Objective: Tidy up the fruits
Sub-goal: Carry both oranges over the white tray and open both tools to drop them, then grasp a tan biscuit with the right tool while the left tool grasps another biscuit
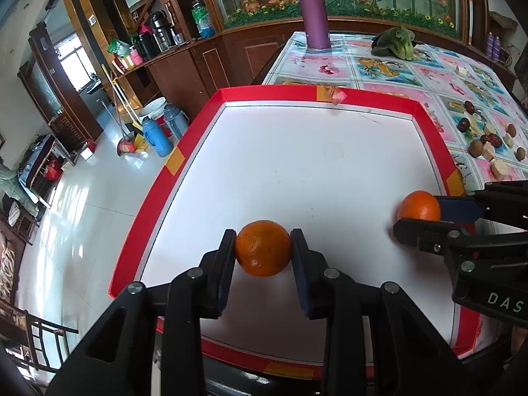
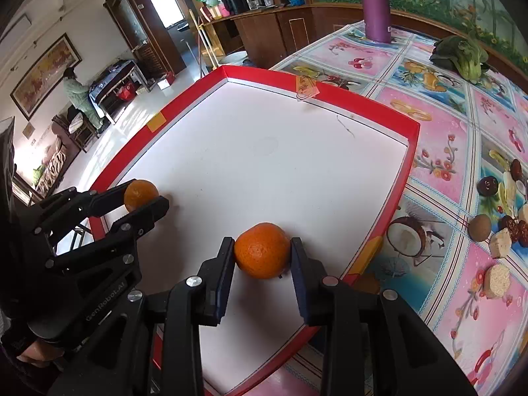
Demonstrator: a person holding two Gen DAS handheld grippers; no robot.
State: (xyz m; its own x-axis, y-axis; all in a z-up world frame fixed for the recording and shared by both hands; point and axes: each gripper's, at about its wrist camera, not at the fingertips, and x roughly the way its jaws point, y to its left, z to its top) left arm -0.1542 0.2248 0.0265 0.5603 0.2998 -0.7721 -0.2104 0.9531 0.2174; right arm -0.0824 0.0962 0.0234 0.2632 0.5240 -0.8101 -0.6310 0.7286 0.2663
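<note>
Oranges sit one in each gripper: the left gripper (image 1: pixel 263 249) has its jaws closed on one orange (image 1: pixel 263 248) at the tray's (image 1: pixel 264 94) 6 o'clock, the right gripper (image 2: pixel 262 250) pinches another orange (image 2: pixel 262 250) at 4 o'clock, both touching the white floor.

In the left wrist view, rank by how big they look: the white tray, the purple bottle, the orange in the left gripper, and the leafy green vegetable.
Largest to smallest as they appear:
1. white tray
2. purple bottle
3. orange in the left gripper
4. leafy green vegetable
The orange sits nearest the camera and the other two far off, so the last three are unsure.
</note>
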